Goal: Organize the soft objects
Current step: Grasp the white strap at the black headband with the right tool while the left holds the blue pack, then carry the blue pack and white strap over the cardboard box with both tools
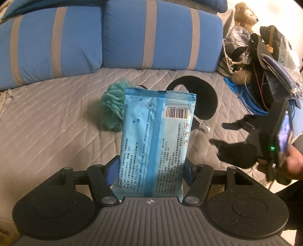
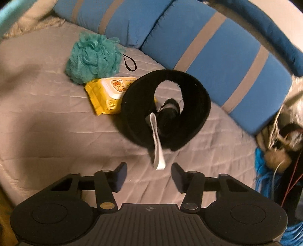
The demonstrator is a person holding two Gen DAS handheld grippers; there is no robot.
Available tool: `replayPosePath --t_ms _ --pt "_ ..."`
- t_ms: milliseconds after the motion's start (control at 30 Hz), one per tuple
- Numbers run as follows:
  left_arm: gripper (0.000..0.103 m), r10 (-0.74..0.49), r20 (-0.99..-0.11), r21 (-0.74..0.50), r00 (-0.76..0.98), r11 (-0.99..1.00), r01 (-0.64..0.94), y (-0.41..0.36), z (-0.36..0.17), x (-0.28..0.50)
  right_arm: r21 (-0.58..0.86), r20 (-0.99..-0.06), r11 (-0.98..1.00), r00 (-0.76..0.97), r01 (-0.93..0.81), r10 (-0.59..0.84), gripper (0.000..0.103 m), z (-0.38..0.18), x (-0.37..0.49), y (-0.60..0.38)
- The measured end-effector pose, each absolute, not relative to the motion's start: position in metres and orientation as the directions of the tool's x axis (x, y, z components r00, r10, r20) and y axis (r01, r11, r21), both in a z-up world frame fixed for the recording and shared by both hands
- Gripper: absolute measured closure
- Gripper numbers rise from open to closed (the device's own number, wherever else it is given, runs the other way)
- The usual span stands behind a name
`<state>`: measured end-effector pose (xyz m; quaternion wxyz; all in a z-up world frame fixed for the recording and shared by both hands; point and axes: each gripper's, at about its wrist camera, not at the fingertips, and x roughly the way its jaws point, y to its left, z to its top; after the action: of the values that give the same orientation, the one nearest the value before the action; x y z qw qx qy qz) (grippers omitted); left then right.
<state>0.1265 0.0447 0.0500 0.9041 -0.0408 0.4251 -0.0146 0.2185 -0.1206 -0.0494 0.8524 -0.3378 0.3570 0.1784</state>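
My left gripper (image 1: 149, 170) is shut on a light blue wet-wipes pack (image 1: 157, 132) and holds it upright above the grey quilted sofa seat (image 1: 56, 117). Behind the pack lie a teal bath pouf (image 1: 111, 107) and a black neck pillow (image 1: 198, 94). My right gripper (image 2: 149, 176) is open and empty, just in front of the black neck pillow (image 2: 166, 109), whose white tag (image 2: 157, 143) points toward the jaws. A yellow wipes pack (image 2: 108, 94) lies between the pillow and the teal pouf (image 2: 92, 58). The right gripper also shows in the left wrist view (image 1: 223, 132).
Blue cushions with grey stripes (image 1: 151, 37) line the sofa back. At the right end sits a pile of bags, blue cables (image 1: 250, 102) and a brown teddy bear (image 1: 244, 17). Blue cables (image 2: 265, 170) also show in the right wrist view.
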Motion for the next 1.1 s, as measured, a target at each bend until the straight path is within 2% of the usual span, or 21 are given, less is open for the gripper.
replayPosePath --t_ms 133,333,467,533,567,600,633,700,1100 --pt "0.039 -0.069 -0.765 -0.092 0.64 0.996 -0.003 0.047 0.05 0.125 -0.495 -0.718 0.68 0.696 -0.541 0.032 0.066 -0.064 0.234 -0.115" --pt "0.039 -0.067 -0.771 -0.1 0.633 0.995 -0.018 0.053 0.048 0.124 -0.551 -0.695 0.624 0.719 -0.554 0.025 0.068 -0.077 0.242 -0.105" --pt "0.039 -0.068 -0.776 -0.1 0.627 0.995 -0.017 0.051 0.049 0.125 -0.597 -0.676 0.603 0.737 -0.529 -0.023 0.075 -0.089 0.251 -0.101" --pt "0.039 -0.067 -0.777 -0.1 0.625 0.995 -0.017 0.051 0.049 0.126 -0.593 -0.683 0.619 0.729 -0.515 -0.048 0.075 -0.093 0.259 -0.104" --pt "0.039 -0.066 -0.779 -0.099 0.623 0.995 -0.019 0.051 0.049 0.126 -0.593 -0.685 0.624 0.726 -0.509 -0.059 0.078 -0.094 0.261 -0.105" --pt "0.039 -0.065 -0.78 -0.099 0.622 0.995 -0.021 0.052 0.049 0.126 -0.591 -0.69 0.626 0.721 -0.51 -0.064 0.088 -0.096 0.263 -0.106" --pt "0.039 -0.063 -0.781 -0.099 0.621 0.995 -0.023 0.052 0.049 0.127 -0.581 -0.703 0.626 0.708 -0.52 -0.065 0.093 -0.097 0.264 -0.107" --pt "0.039 -0.061 -0.783 -0.098 0.619 0.995 -0.026 0.053 0.049 0.127 -0.571 -0.714 0.63 0.698 -0.526 -0.064 0.099 -0.096 0.264 -0.106" --pt "0.039 -0.042 -0.801 -0.069 0.597 0.997 -0.023 0.051 0.046 0.128 -0.454 -0.748 0.775 0.66 -0.44 -0.064 0.1 -0.054 0.261 -0.128"
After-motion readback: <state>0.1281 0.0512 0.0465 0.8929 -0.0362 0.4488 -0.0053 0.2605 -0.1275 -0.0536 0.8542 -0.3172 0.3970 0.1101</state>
